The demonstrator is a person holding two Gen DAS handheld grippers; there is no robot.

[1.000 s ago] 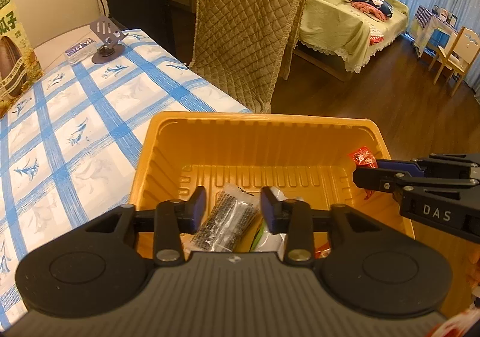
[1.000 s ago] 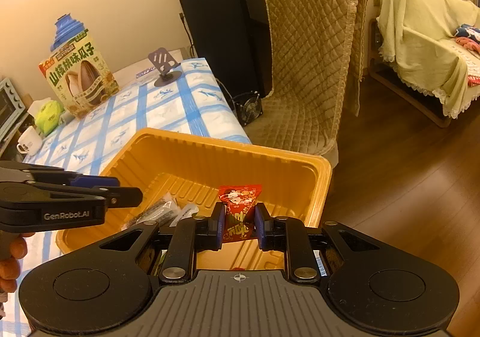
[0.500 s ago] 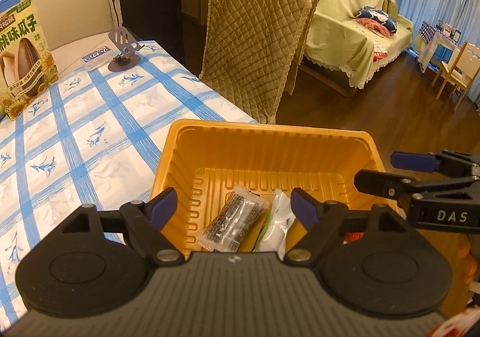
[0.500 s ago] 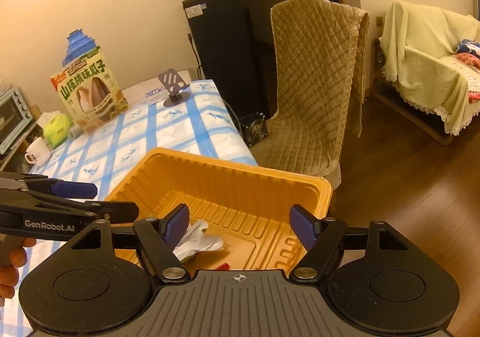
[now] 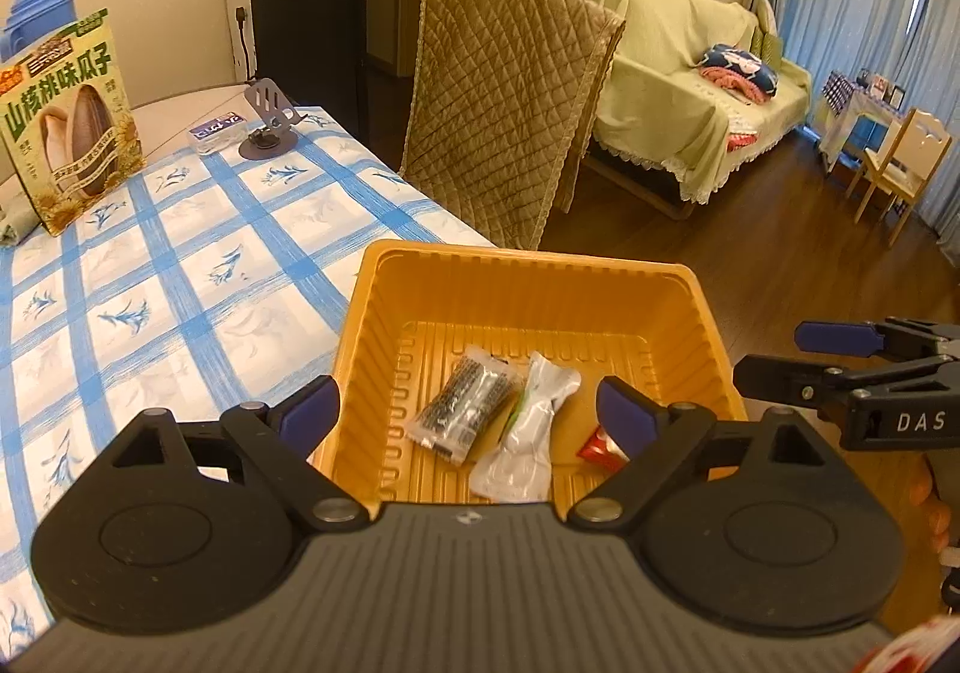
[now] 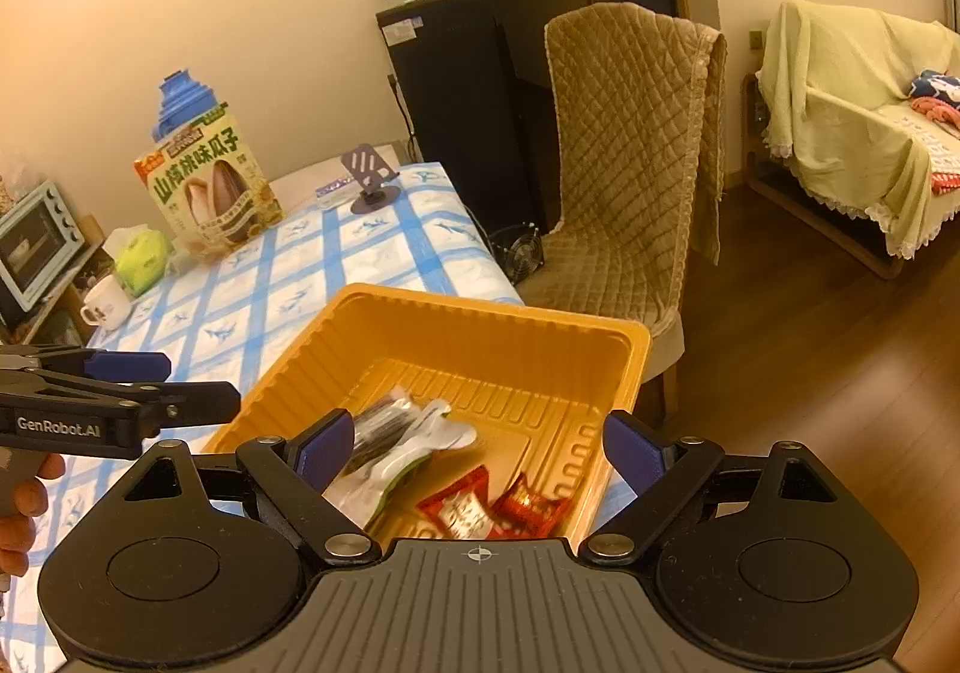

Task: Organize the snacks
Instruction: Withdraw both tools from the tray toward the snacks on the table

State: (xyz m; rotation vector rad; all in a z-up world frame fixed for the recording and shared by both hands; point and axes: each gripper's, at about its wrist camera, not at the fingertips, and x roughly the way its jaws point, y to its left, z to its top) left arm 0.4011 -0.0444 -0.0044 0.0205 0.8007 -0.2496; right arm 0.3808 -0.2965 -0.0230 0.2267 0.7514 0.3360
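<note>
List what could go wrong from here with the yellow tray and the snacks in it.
1. The yellow tray seems to sit at the table's corner by the chair; a nudge might tip it to the floor.
2. Left gripper and right gripper, jaws just opened and empty, hang over the tray close together; they could collide or catch its rim.
3. The red packets lie loose beside the white packet and dark packet, so they may slide.

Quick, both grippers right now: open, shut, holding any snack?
Left gripper: open, holding nothing, jaws just opened; snack packets lie in the orange tray.
Right gripper: open, holding nothing, jaws just opened; red packet in tray.
</note>
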